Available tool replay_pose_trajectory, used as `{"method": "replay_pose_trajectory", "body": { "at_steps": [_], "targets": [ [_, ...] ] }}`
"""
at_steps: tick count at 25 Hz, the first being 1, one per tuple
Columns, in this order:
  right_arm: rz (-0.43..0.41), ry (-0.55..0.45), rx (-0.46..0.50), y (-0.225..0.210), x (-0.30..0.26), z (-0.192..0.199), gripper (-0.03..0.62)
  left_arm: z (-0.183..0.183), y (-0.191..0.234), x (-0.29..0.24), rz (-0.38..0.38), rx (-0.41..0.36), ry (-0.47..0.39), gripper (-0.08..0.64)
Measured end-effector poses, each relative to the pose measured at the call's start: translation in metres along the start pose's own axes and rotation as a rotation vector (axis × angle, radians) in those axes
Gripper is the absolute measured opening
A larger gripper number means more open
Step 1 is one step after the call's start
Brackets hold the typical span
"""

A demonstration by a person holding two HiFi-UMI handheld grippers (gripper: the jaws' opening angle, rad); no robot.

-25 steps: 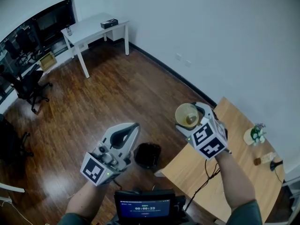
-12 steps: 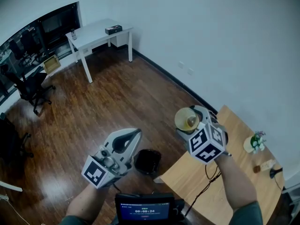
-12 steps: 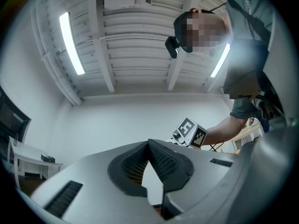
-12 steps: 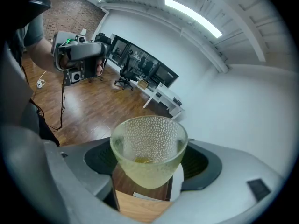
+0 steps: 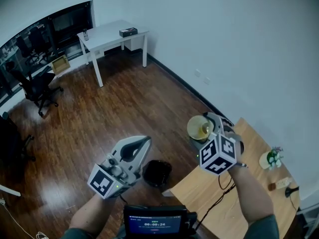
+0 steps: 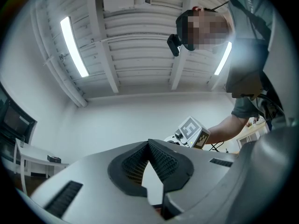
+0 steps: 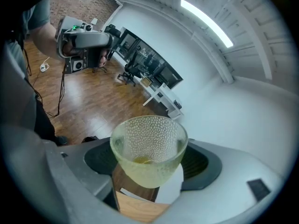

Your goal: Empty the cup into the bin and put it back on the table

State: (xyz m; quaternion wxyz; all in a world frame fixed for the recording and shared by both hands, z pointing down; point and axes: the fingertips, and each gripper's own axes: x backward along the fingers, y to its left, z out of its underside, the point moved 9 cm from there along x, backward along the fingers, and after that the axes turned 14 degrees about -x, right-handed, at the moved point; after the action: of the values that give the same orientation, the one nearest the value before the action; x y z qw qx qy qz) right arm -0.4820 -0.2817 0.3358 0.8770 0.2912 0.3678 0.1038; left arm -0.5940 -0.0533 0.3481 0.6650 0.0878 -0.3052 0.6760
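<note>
Head view, looking steeply down on a room with a dark wooden floor [image 5: 99,113].

At lower left, the left hand-held gripper [image 5: 143,141] is raised above the floor, its marker cube nearest the camera. In the left gripper view its 2 ribbed pads [image 6: 161,160] are pressed together at the tips, with nothing between them; behind them are a white wall and ceiling lights.

Just right of and below that hand-held gripper, a round black bin [image 5: 157,172] stands on the floor. It lies between the 2 hand-held grippers, down and to the left of the right one.

The right hand-held gripper [image 5: 204,129] is held up in the air, pinching the cup [image 5: 199,127], a pale yellowish translucent cup with a dimpled surface. The cup's mouth faces up toward the head camera. In the right gripper view the right hand-held gripper [image 7: 149,158] has 1 jaw on each side of the cup [image 7: 148,148], and a small amber patch [image 7: 142,160] lies at the bottom of the cup.

Below and to the right of this hand-held gripper runs a light wooden table [image 5: 249,183]. A small white pot with a green plant [image 5: 269,156] stands at the table's far right edge, well apart from the cup.

Far beyond both hand-held grippers, a white desk [image 5: 112,34] stands by the wall, with a black office chair [image 5: 37,91] to its left.
</note>
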Motion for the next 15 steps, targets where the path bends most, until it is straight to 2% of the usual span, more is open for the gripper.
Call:
{"method": "replay_pose_trajectory", "body": {
  "at_steps": [7, 15],
  "targets": [
    [0.036, 0.032, 0.104, 0.006, -0.004, -0.004, 0.394, -0.001, 0.002, 0.007, -0.021, -0.015, 0.012, -0.008],
    [0.052, 0.06, 0.171, 0.009, -0.001, -0.005, 0.394, -0.006, -0.002, 0.013, -0.042, -0.013, 0.011, -0.008]
  ]
}}
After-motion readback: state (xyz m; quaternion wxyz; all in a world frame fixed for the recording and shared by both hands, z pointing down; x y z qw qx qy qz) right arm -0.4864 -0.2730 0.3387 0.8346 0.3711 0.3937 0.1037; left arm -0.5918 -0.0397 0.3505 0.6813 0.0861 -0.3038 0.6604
